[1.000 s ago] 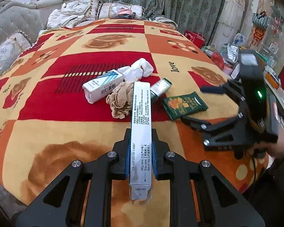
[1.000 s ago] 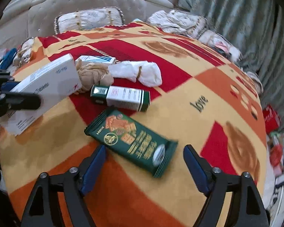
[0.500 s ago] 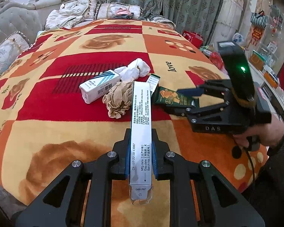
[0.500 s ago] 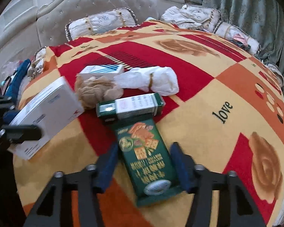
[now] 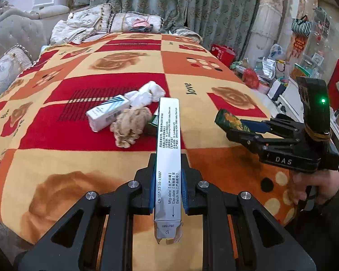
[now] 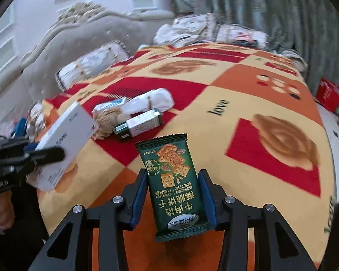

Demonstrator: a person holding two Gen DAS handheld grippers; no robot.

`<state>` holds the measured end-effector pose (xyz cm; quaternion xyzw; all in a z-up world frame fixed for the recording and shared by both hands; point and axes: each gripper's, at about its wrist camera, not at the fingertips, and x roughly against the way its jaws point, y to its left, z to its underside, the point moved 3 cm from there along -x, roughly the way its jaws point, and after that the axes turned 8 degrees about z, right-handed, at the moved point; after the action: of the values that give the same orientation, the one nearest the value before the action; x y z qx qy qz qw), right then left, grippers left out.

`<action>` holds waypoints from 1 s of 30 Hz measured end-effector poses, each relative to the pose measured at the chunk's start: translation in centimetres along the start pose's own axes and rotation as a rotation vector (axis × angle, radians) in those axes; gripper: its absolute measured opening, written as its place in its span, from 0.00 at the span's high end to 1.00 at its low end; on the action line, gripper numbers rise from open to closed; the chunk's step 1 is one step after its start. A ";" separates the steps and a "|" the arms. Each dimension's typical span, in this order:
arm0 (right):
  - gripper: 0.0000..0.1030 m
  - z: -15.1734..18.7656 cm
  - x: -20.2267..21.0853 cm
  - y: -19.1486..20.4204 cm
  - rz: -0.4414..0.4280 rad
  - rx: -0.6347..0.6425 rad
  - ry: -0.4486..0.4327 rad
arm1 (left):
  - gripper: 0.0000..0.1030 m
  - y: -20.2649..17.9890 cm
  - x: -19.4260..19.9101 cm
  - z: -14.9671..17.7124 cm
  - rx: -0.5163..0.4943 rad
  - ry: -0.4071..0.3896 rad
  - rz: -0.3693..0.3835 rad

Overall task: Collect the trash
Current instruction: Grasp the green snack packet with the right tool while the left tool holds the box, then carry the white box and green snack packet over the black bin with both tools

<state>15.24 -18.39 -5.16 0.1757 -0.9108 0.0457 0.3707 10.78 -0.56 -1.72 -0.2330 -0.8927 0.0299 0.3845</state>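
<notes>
**Both claws are full, and the rest of the trash lies ahead on the left**

Our left claw (image 5: pixel 167 188) is clamped on a long white box (image 5: pixel 168 158). The box points straight out ahead of us, away from the claw. Our right claw (image 6: pixel 173 197) is squeezed onto the sides of a green cracker pack (image 6: pixel 173 180). The pack stands up between the blue pads (image 6: pixel 139 197) and is off the blanket (image 5: pixel 56 158).

More trash sits in a little pile on the red square. There is a white box with blue stripes (image 5: pixel 107 113), a brown crumpled ball (image 5: pixel 130 127), a white wad of paper (image 5: pixel 147 93) and a green and white box (image 6: pixel 139 124). All of them touch or sit just beside each other.

From the right claw, the pile lies ahead and to the left. The green and white box is the nearest piece, and its long side runs across our view, tipped a bit. From the left claw, the pile lies straight ahead, just past the tip of the long white box.

We think the left claw is nearer to the pile. But both claws are full, so we think we must drop these two things somewhere first. We see no bin in either view.
</notes>
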 end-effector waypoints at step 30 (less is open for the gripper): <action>0.58 1.6 5.6 -8.2 0.157 -0.245 -0.123 | 0.85 -3.4 -0.6 0.7 -0.094 0.006 0.010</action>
<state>13.37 -27.96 -2.79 0.0599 -0.9416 -0.0478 0.3280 9.29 -3.79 -1.88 -0.2553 -0.8909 -0.0110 0.3754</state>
